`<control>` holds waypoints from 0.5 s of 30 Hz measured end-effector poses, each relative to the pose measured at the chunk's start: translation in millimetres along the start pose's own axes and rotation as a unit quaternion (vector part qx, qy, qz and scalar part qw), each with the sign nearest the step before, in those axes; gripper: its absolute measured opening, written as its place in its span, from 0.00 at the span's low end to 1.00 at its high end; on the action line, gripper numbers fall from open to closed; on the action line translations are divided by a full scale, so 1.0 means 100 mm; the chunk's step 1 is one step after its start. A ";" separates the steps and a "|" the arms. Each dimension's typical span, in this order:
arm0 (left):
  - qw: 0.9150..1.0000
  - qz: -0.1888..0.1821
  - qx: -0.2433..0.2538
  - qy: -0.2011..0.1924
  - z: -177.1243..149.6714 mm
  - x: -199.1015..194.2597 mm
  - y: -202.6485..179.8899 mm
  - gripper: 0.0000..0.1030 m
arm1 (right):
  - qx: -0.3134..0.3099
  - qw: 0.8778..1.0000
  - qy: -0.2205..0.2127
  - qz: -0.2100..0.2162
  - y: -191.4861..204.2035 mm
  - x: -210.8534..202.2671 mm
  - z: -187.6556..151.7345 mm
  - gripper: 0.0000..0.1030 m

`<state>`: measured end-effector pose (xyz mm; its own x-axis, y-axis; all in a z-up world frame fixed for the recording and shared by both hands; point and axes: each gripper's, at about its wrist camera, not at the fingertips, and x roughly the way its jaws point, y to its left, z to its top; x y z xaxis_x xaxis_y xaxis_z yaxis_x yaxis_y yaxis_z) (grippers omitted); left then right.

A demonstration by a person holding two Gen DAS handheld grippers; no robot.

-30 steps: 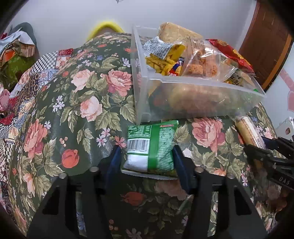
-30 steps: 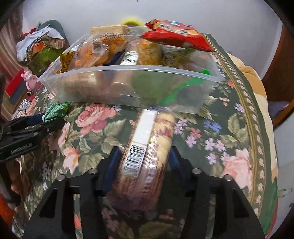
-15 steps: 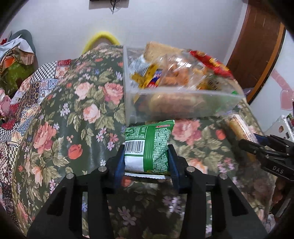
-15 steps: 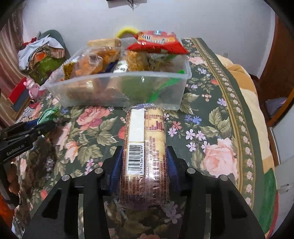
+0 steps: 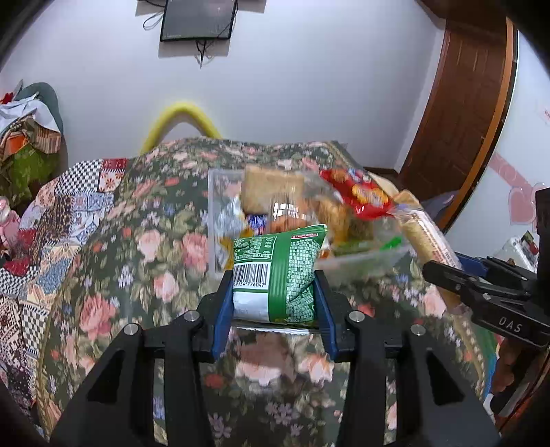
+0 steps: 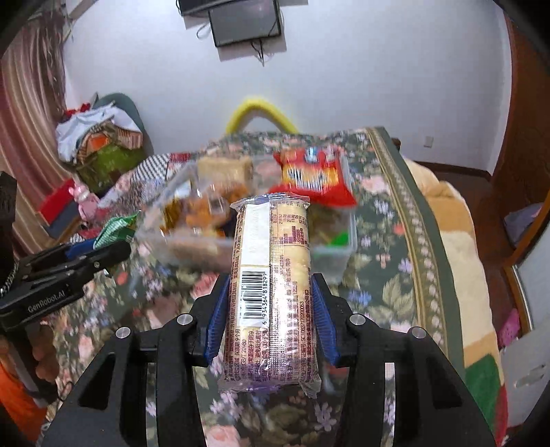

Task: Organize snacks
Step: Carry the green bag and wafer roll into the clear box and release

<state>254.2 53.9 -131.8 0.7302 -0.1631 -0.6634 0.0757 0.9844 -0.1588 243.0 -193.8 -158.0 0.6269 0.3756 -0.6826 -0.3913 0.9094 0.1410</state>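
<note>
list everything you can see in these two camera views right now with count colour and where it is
green snack bag: 1, green and white, clamped in the left gripper, lifted in front of the bin
biscuit pack: 1, tan, clear wrap, clamped in the right gripper
plastic bin: 1, clear, on the bed, filled with snacks
red snack bag: 1, red, on top of the bin's pile
floral cover: 1, dark green with pink roses, under the bin
screen: 1, black, on the wall
yellow arch: 1, behind the bed
door: 1, brown, at right
left gripper: 1, black, blue pads
right gripper: 1, black, blue pads
</note>
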 end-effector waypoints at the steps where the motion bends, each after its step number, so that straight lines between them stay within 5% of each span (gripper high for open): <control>1: 1.000 0.000 0.001 -0.003 0.04 0.00 -0.01 0.42 | -0.001 1.000 -0.004 0.001 0.01 0.01 0.05 0.41; 15: 1.000 0.002 0.002 -0.015 0.41 0.38 -0.07 0.42 | -0.008 1.000 -0.016 0.011 0.16 0.41 0.48 0.41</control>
<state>309.9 43.9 -126.1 0.7509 -0.1562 -0.6417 0.0742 0.9854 -0.1531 295.2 -155.5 -149.1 0.6391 0.4018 -0.6558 -0.4159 0.8978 0.1448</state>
